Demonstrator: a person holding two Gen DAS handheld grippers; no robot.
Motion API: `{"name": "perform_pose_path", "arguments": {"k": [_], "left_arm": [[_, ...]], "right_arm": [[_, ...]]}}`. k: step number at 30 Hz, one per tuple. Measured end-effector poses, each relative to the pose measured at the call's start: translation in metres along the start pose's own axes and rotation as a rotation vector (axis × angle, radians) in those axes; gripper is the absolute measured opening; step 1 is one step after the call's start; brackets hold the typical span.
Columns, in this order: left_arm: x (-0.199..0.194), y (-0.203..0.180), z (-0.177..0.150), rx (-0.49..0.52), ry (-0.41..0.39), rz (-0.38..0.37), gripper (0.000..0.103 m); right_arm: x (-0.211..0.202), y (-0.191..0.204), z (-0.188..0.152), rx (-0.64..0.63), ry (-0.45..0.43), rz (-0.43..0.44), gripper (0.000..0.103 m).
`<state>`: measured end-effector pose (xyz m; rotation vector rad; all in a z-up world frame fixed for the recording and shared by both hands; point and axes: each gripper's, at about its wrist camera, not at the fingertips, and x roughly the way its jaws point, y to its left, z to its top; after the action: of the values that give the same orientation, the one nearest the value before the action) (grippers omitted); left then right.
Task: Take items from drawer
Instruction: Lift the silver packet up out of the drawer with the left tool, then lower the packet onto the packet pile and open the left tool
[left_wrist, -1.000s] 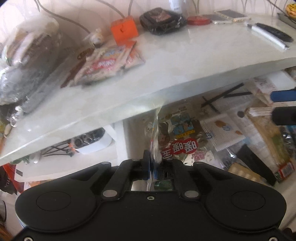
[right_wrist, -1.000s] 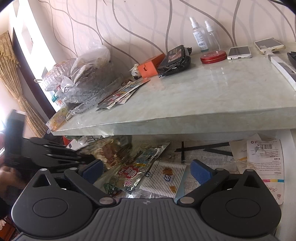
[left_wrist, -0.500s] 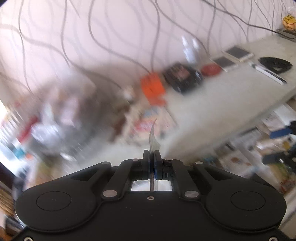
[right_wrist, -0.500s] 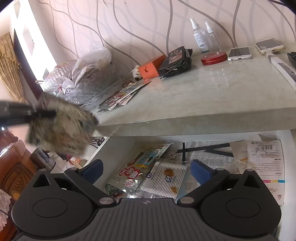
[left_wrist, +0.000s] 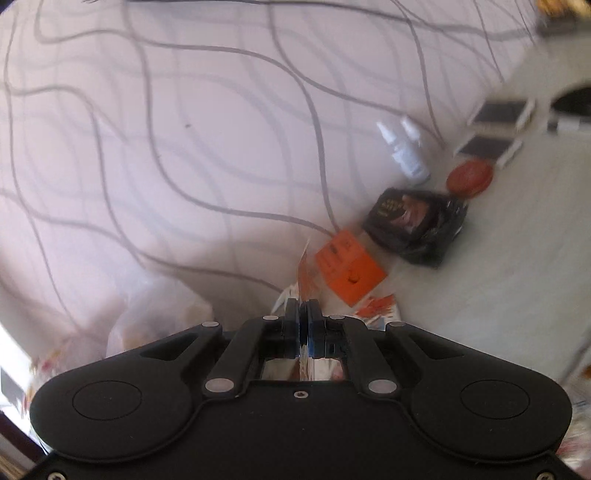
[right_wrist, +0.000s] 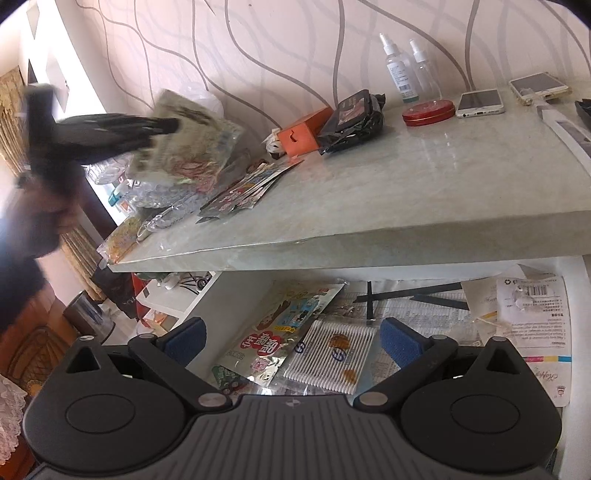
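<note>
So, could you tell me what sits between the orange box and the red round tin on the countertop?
In the right wrist view, a black packet lies between the orange box and the red tin, resting against the box.

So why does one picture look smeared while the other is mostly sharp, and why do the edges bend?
Left wrist view: motion blur smears the phones and orange box; its own left claw stays crisp. Right wrist view: the drawer and countertop are sharp, only the packet is blurred. Both lenses are fisheye, curving straight edges.
</note>
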<state>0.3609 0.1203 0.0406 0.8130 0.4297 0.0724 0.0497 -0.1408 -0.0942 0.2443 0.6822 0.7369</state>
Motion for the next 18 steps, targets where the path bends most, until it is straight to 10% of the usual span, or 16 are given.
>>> {"name": "perform_pose_path", "arguments": {"k": [8, 18], "left_arm": [[0.034, -0.027, -0.028, 0.099, 0.032, -0.156, 0.008], [0.044, -0.001, -0.050, -0.052, 0.091, -0.328, 0.046]], "right_arm": [[0.004, -0.001, 0.001, 0.016, 0.023, 0.008, 0.103], [0.005, -0.002, 0.001, 0.015, 0.031, 0.011, 0.103]]}}
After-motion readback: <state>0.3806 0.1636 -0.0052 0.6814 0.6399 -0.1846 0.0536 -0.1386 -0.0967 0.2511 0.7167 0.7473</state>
